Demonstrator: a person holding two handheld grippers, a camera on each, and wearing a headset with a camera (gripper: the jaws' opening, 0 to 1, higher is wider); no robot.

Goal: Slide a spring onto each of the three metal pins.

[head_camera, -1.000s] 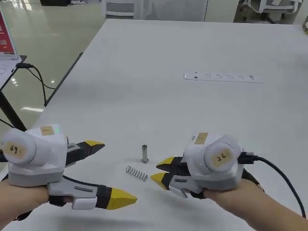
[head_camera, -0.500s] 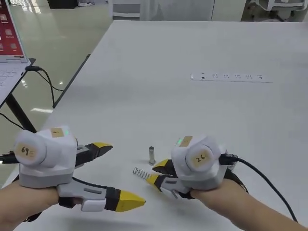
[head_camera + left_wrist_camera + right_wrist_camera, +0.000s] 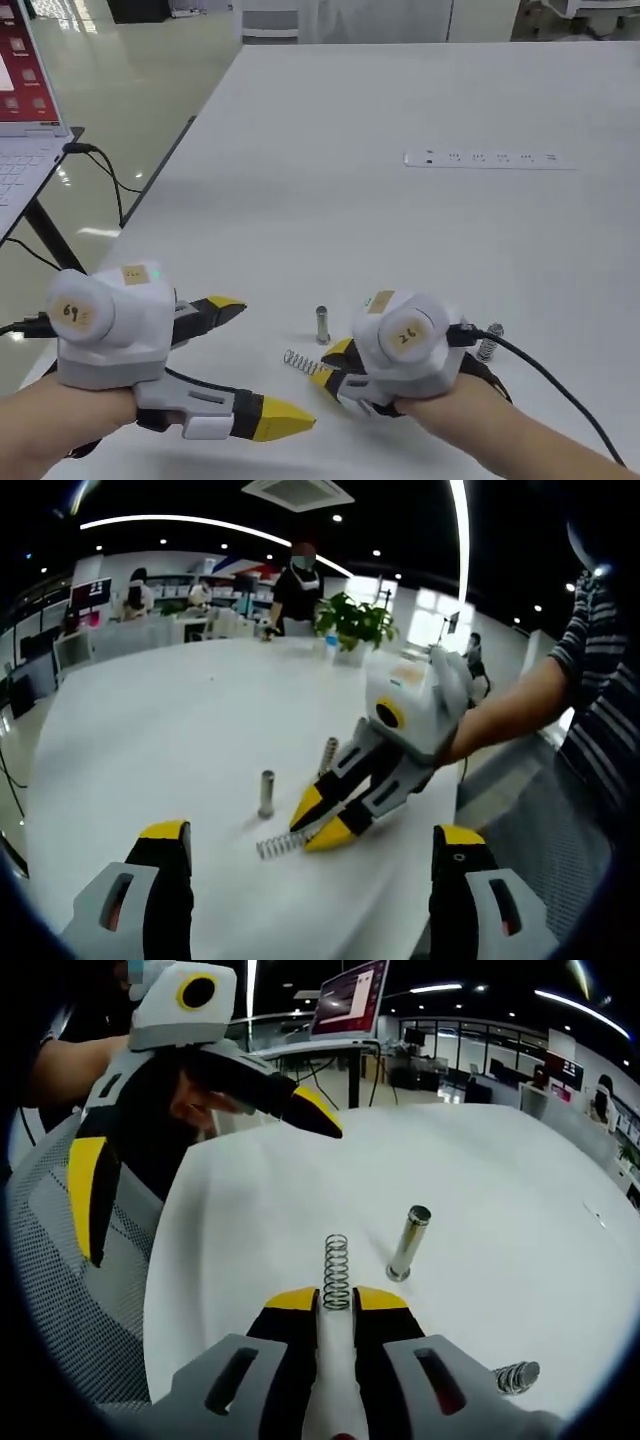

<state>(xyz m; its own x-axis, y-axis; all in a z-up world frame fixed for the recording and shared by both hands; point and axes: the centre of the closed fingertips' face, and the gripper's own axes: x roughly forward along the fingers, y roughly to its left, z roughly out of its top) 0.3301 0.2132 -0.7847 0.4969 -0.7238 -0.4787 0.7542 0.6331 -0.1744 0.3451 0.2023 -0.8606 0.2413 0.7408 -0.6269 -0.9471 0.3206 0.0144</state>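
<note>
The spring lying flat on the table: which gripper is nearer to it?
Right. The right gripper pinches the spring by one end between its fingers; the left gripper hangs open off to the side, clear of it.

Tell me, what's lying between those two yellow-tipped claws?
A small spring lies there, one end between the right gripper's tips; the open left gripper is clear of it. An upright pin stands just beyond. The left gripper view shows it.
</note>
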